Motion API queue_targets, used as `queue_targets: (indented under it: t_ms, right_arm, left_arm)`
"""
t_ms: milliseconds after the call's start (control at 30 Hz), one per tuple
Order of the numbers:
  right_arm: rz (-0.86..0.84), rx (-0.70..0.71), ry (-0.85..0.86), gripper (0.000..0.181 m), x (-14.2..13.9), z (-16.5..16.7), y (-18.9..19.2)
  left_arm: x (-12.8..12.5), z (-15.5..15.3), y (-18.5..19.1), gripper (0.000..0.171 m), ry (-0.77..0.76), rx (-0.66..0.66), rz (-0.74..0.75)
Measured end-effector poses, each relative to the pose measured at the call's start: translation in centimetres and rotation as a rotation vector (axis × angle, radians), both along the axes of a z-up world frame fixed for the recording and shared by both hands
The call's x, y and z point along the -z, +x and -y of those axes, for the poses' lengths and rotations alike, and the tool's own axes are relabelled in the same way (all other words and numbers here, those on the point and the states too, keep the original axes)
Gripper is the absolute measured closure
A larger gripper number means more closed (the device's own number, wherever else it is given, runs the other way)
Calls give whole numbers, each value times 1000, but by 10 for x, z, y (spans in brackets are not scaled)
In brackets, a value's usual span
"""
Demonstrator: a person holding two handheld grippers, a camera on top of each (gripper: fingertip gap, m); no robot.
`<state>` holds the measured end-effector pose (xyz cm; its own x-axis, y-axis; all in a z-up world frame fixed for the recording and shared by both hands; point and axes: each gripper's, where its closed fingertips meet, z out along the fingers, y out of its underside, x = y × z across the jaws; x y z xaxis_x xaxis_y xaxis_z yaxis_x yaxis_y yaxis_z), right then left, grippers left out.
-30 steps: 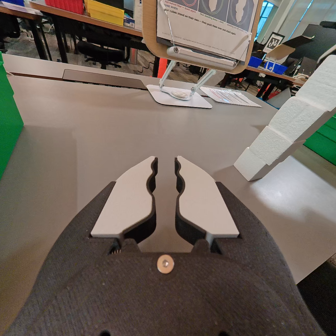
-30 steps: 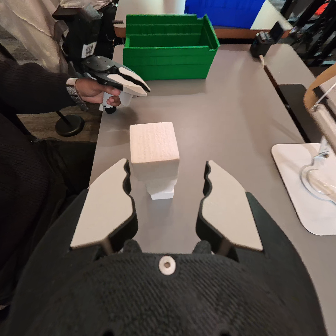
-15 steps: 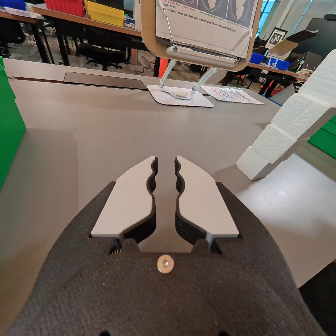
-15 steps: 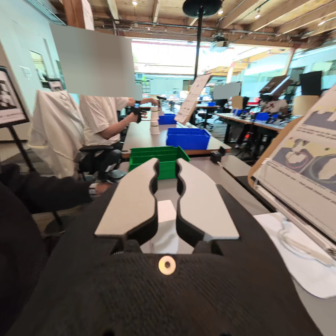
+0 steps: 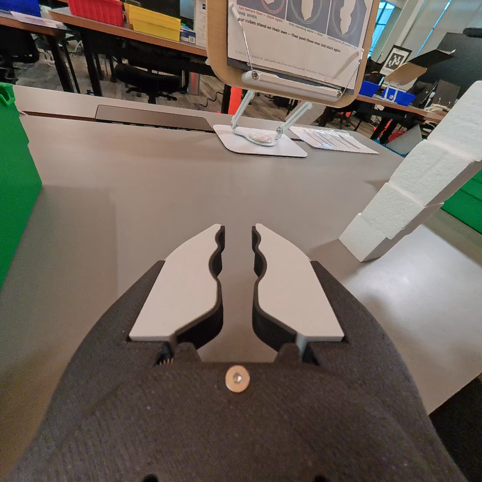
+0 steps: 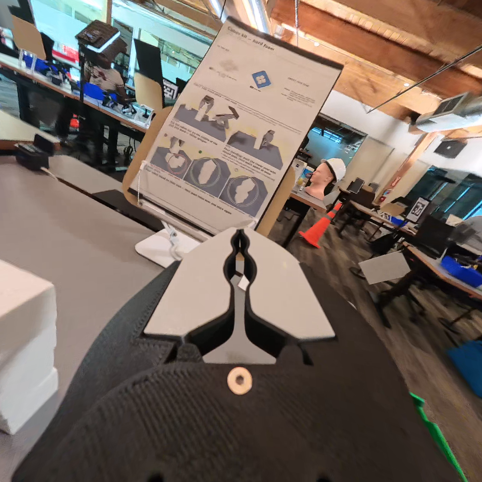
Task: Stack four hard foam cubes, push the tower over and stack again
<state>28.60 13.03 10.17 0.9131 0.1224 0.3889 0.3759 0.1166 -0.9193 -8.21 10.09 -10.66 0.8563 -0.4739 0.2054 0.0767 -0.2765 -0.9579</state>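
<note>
Hovering over grey bench [image 5: 182, 182], left tongs [image 5: 236, 227] empty, narrow gap between tips. White foam block stack [image 5: 417, 182] stands right of them, well apart; green bin [image 5: 13, 182] at left edge.

Right wrist view: right tongs [image 6: 240, 236] closed, tips touching, gripping nothing, raised toward instruction sheet stand [image 6: 227, 135]. Foam stack at left edge, on bench.

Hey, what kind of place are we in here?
Probably an open workshop or lab: rows of long work tables, coloured parts bins on a bench, an orange cone on the floor, and exposed wooden ceiling beams.
</note>
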Motion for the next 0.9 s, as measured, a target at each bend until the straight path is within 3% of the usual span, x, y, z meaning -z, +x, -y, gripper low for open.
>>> queue_targets:
  t_ms: [100,267,500,733,900]
  right_arm:
    - [22,-98,-67,181,28,3,-13]
    - [-149,-60,-281,181,89,-20,-4]
    - [-152,3,-481,181,150,-28,-9]
    - [-181,18,-748,181,214,-1,-21]
    - [-313,-68,-963,181,246,35,-38]
  left_arm:
    - [1,1,3,149,-6,12,-2]
    - [-1,3,6,148,0,21,-17]
    - [-6,-3,16,149,11,41,14]
    - [-10,-16,57,149,3,133,58]
    - [-13,-25,99,148,-7,231,79]
